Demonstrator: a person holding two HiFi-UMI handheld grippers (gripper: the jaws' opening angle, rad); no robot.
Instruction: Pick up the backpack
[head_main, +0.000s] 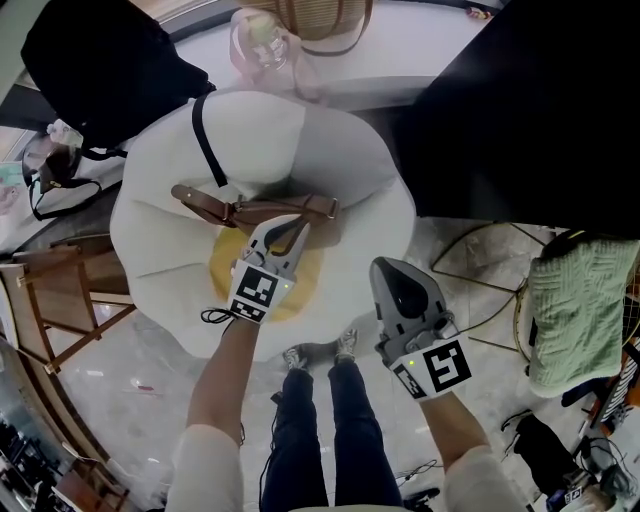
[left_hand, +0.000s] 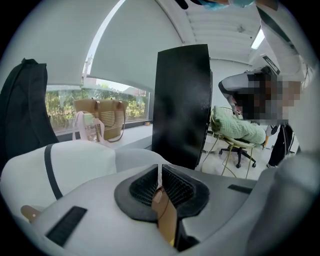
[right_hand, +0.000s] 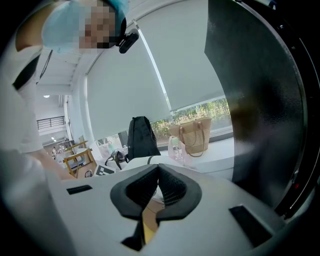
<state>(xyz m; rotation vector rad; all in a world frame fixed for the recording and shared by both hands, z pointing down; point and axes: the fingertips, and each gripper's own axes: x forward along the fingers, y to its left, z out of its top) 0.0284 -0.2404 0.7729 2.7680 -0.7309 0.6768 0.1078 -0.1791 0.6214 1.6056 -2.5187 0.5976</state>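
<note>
- Your left hand-held gripper (head_main: 296, 224) sits low over the yellow centre (head_main: 222, 268) of the white cushion (head_main: 340, 150). Its jaws are closed tight on the brown strap (head_main: 205, 198), and its own view shows tan leather pinched between the pads. A strap this thin would account for so narrow a closure.
- The gripper covers whatever that strap belongs to, so I cannot tell whether it is a bag.
- Your right hand-held gripper (head_main: 386, 268) hangs past the cushion's near edge, above the floor. Its jaws are together with nothing between them. In my judgement it is parked there to keep clear of the left.
- The black backpack (head_main: 100, 70) is the only item that reads plainly as a backpack. It stands upright behind the cushion at the far left, well apart from both grippers. Its base is hidden.
- A woven tote (head_main: 320, 15) stands on the window ledge (head_main: 420, 40). Neither gripper is near it.
- Judgement: if the black backpack is your target, the pick-up has not begun. The left must release the strap before reaching. An upright bag is best taken by its top.
</note>
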